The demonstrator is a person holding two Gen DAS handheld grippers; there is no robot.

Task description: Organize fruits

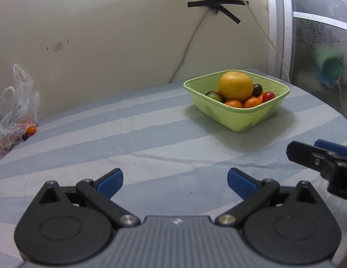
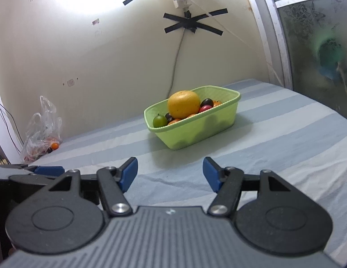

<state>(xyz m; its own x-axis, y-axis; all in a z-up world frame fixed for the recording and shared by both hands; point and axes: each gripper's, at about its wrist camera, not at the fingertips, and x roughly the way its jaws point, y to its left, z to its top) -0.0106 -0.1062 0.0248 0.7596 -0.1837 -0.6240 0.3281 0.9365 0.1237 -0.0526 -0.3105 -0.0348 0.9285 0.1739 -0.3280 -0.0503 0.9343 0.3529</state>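
A: Where do the fruits sit just now?

B: Most are in the green basket [image 1: 251,118], which stands on the striped sheet [image 1: 151,138] near the wall. A big yellow-orange fruit [image 1: 236,86] rides on top of the heap, with small orange ones [image 1: 251,102], a red one [image 1: 268,96], a dark one [image 1: 257,89] and a green one [image 2: 159,120] packed around it.

A: And how does that lie against each claw?

B: The left claw [image 1: 175,184] hangs over bare sheet, its blue pads spread wide with nothing between them. The basket is well ahead of it and off to the right. The right claw [image 2: 170,174] is likewise spread wide and empty, and the basket lies nearly straight ahead of it, well apart from its pads.

A: Are the two claws close together?

B: Side by side. The right claw's tip shows at the right edge of the left wrist view, and the left one pokes in at the lower left of the right wrist view.

A: Any fruit outside the basket?

B: Yes. Far to the left, by the wall, a clear plastic bag [image 1: 14,105] lies crumpled. A small orange fruit [image 1: 31,129] and a dark one [image 1: 25,136] rest at its mouth, well apart from both claws.
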